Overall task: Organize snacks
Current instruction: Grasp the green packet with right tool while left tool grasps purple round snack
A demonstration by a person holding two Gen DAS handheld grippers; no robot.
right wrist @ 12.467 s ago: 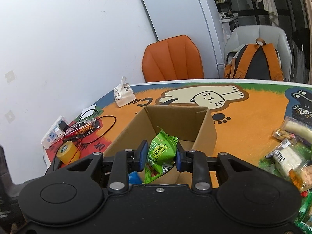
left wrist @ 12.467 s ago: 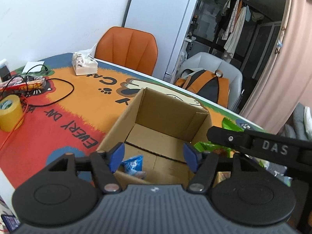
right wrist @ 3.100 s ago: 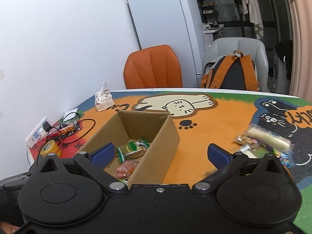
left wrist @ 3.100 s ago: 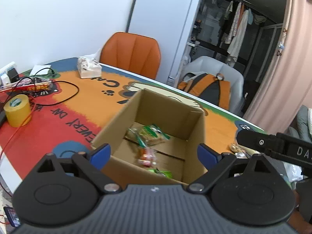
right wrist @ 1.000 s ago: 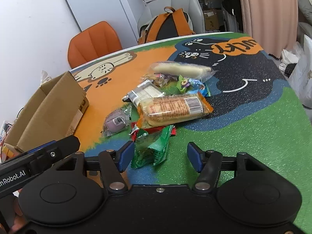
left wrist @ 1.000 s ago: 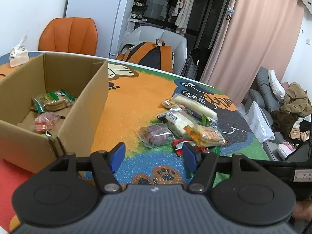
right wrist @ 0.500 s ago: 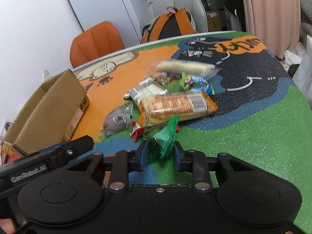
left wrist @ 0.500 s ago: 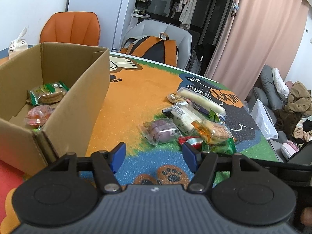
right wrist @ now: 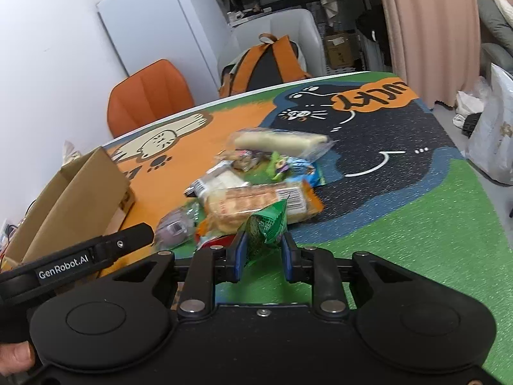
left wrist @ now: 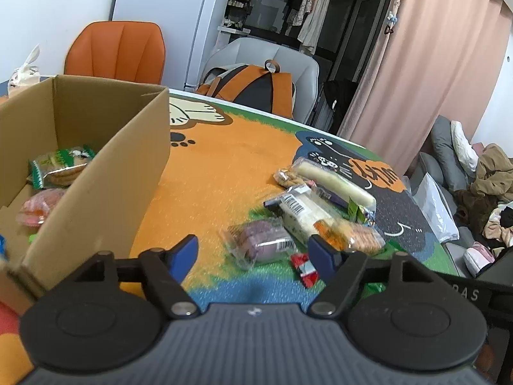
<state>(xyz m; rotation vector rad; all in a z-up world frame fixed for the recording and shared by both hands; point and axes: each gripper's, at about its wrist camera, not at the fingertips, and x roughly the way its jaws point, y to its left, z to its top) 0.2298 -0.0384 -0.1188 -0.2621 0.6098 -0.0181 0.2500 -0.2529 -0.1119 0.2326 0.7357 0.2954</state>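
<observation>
My right gripper (right wrist: 264, 245) is closing, its blue pads pressing a green snack packet (right wrist: 267, 221) held just above the mat at the near edge of the snack pile. Behind it lie an orange cracker pack (right wrist: 259, 202) and a long white roll (right wrist: 279, 142). My left gripper (left wrist: 253, 248) is opening, jaws wide, low over the mat. A purple snack (left wrist: 261, 245) lies just beyond and between its fingertips, untouched. The cardboard box (left wrist: 105, 186) stands to the left, with a green cracker pack (left wrist: 57, 166) and a pink snack (left wrist: 38, 208) inside.
A red wrapper (left wrist: 304, 268) and a barcoded white pack (left wrist: 304, 211) lie in the pile. An orange chair (left wrist: 118, 51) and a grey chair with a backpack (left wrist: 253, 86) stand behind the table. The table's right edge (right wrist: 481, 192) curves close by, with white bags (right wrist: 493, 134) beyond.
The right jaws closed on the green packet and raised it off the mat. The left gripper came nearer to the snack pile and its jaws spread wider.
</observation>
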